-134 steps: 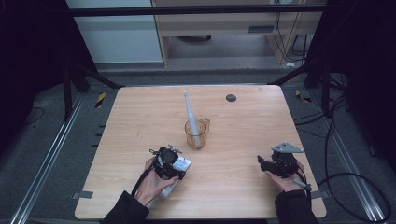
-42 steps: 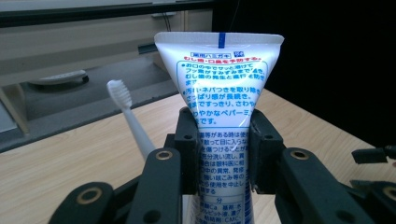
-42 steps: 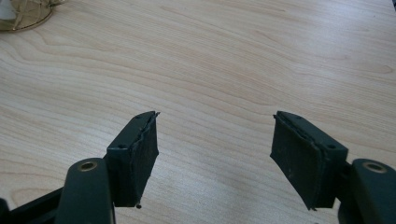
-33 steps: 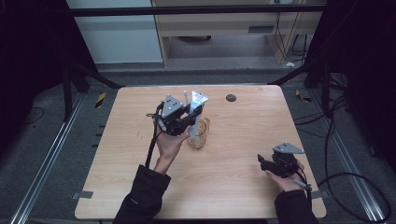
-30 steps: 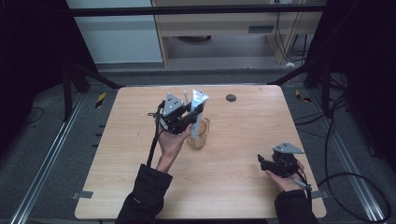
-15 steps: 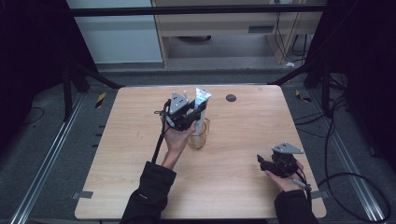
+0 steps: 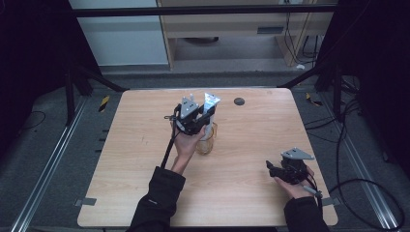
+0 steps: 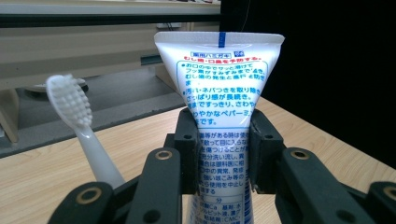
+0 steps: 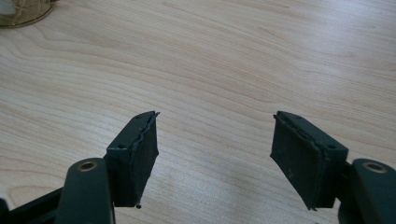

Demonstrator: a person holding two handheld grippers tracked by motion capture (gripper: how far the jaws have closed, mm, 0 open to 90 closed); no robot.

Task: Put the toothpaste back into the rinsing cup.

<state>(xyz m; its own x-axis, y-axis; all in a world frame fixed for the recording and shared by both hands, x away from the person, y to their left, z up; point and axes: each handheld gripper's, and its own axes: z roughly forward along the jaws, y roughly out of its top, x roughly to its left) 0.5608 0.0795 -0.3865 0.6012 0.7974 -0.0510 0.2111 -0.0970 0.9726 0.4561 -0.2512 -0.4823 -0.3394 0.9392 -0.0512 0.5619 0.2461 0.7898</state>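
Observation:
A white toothpaste tube (image 8: 219,93) with blue print stands upright, crimped end up, and my left gripper (image 8: 223,149) is shut on its middle. From above, the left gripper (image 7: 193,117) holds the tube (image 7: 210,103) at the clear glass cup (image 7: 207,143) in the table's middle; the tube's lower end is hidden behind the hand. A white toothbrush (image 8: 74,107) stands bristles up just left of the tube. My right gripper (image 7: 278,170) rests near the front right of the table, and its jaws (image 9: 215,154) are open with bare wood between them.
A small dark round object (image 7: 239,101) lies on the wooden table (image 7: 125,159) near the far edge. The cup's base (image 9: 21,11) shows at the top left of the right gripper view. Cables trail off the table's right side.
The left gripper went from the table's front left up to the cup with the tube. Over the last second it shifted slightly right. The right gripper has stayed still.

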